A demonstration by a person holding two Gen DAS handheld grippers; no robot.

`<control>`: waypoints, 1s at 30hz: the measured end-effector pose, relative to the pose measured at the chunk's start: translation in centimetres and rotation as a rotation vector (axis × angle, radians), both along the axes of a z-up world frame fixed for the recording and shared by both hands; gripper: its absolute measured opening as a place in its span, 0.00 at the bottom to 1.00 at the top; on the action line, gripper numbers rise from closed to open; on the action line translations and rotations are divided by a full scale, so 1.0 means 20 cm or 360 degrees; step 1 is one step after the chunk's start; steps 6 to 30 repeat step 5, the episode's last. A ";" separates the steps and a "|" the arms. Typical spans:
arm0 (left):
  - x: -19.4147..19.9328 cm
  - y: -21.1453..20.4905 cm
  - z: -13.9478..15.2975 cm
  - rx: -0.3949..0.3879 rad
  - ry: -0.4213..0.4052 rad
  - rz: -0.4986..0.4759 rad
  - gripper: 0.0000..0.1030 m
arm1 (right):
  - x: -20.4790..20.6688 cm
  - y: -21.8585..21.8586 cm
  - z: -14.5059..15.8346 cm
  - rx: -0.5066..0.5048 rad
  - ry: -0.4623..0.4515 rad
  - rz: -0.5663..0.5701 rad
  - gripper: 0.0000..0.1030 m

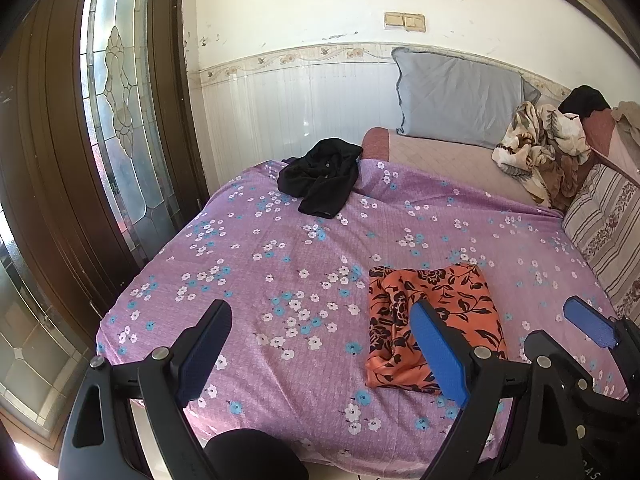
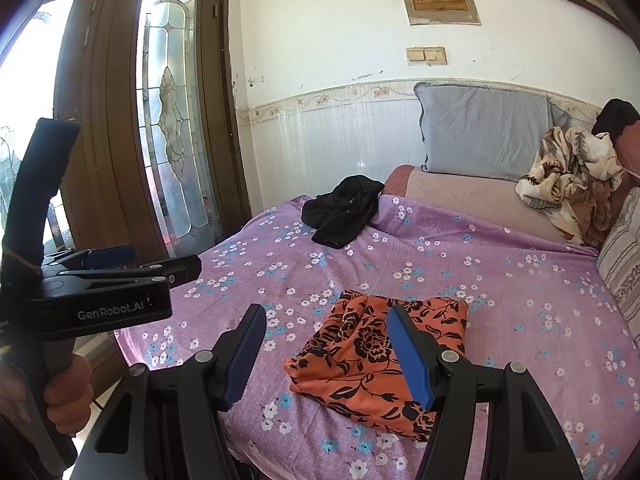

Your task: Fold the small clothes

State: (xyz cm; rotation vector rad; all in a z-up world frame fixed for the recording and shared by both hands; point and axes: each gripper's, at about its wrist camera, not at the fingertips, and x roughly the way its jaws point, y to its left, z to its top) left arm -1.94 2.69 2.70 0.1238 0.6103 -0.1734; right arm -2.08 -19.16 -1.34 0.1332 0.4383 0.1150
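Note:
An orange cloth with black flowers lies folded on the purple flowered bedsheet near the front edge; it also shows in the right wrist view. A crumpled black garment lies at the far end of the sheet, also in the right wrist view. My left gripper is open and empty, above the sheet left of the orange cloth; from the side it shows in the right wrist view. My right gripper is open and empty, hovering over the orange cloth's near edge; it shows in the left wrist view.
A grey pillow leans on the wall at the back. A crumpled floral blanket and a striped cushion lie at the right. A wooden door with leaded glass stands at the left.

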 end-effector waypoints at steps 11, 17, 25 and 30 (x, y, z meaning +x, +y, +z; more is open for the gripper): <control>0.05 -0.04 0.00 -0.0030 -0.0009 -0.0017 0.88 | 0.07 -0.08 0.02 0.0015 -0.0024 0.0008 0.65; 0.05 -0.04 0.00 -0.0030 -0.0009 -0.0017 0.88 | 0.07 -0.08 0.02 0.0015 -0.0024 0.0008 0.65; 0.05 -0.04 0.00 -0.0030 -0.0009 -0.0017 0.88 | 0.07 -0.08 0.02 0.0015 -0.0024 0.0008 0.65; 0.05 -0.04 0.00 -0.0030 -0.0009 -0.0017 0.88 | 0.07 -0.08 0.02 0.0015 -0.0024 0.0008 0.65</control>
